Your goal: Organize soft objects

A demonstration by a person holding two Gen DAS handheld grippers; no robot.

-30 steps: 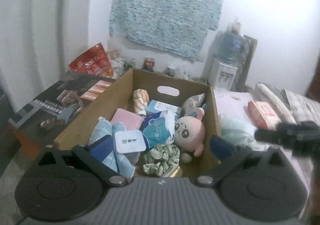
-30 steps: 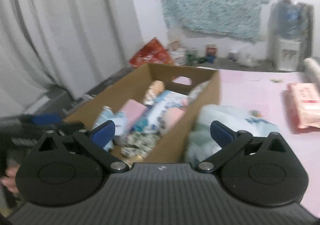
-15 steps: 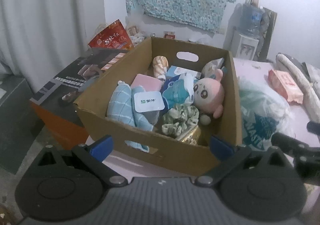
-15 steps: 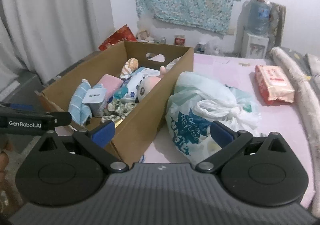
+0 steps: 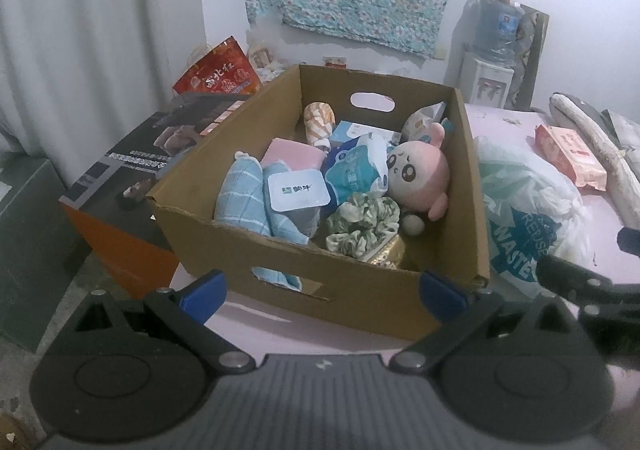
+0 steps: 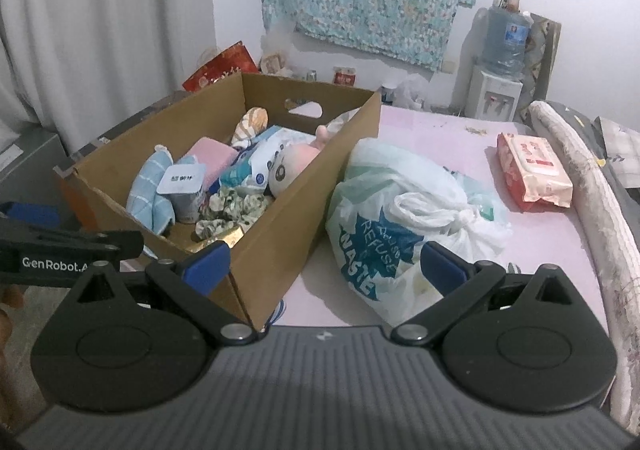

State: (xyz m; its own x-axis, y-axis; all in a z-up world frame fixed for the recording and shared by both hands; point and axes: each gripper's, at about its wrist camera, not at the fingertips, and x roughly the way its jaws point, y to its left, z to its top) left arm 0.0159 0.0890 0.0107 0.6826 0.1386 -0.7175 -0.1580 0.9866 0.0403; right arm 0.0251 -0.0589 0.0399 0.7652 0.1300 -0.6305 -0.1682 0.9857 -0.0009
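left gripper (image 5: 322,290): fingers spread, empty, before box (image 5: 360,294) | right gripper (image 6: 324,264): fingers spread, empty | box: plush (image 5: 418,173), towel (image 5: 240,195), scrunchie (image 5: 362,221) | bag (image 6: 400,217) beside box

Black claw (image 5: 322,288) linkages carry blue fingertips (image 5: 202,288) (silver pivot screws).

One cardboard box (image 5: 360,302) sits at centre. Inside it: one pink plush toy (image 5: 418,173) at 3 o'clock, two rolled blue striped towels (image 5: 240,197) at 9 o'clock, one green patterned scrunchie (image 5: 362,223) at 6 o'clock, one sealed white cup (image 5: 298,191) and one folded pink cloth (image 5: 294,155). Outside at 3 o'clock: one knotted plastic bag (image 5: 528,209) and one pack of wipes (image 5: 570,155).
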